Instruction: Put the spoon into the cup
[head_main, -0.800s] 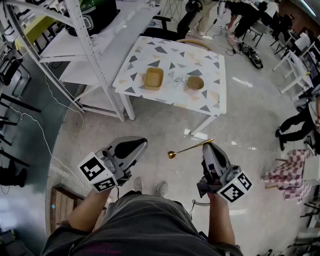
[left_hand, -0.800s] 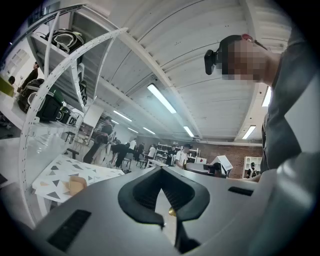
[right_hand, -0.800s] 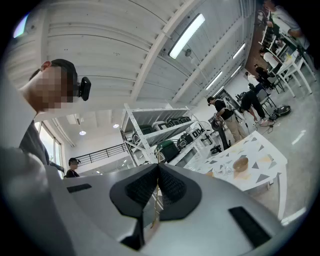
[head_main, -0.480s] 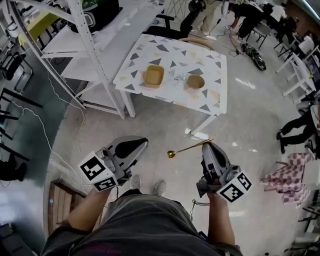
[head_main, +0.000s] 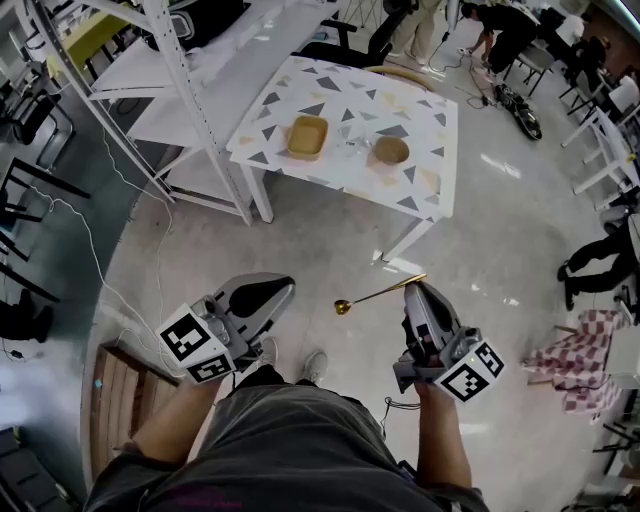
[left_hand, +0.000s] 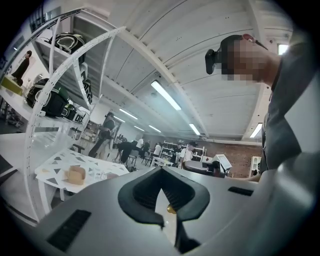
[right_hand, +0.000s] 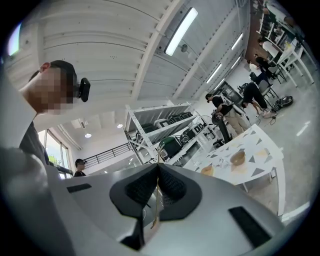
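A gold spoon (head_main: 378, 296) is held by its handle end in my right gripper (head_main: 413, 288), which is shut on it; the spoon's bowl (head_main: 343, 308) points left over the floor. In the right gripper view the thin handle (right_hand: 157, 200) runs between the closed jaws of the right gripper (right_hand: 158, 167). My left gripper (head_main: 288, 284) is beside it, shut and holding nothing. The spoon's bowl (left_hand: 171, 209) shows beyond the left gripper (left_hand: 160, 171). A clear glass cup (head_main: 355, 149) stands far ahead on the patterned table (head_main: 430, 195).
On the table a wooden tray (head_main: 307, 137) sits left of the cup and a wooden bowl (head_main: 391, 150) right of it. A white metal rack (head_main: 190, 90) stands left of the table. A chair (head_main: 345, 50) and people are behind it. A wooden pallet (head_main: 115, 400) lies at my left.
Both grippers keep their pose with the spoon. The table has slid slightly up in the head view and my feet have shifted.
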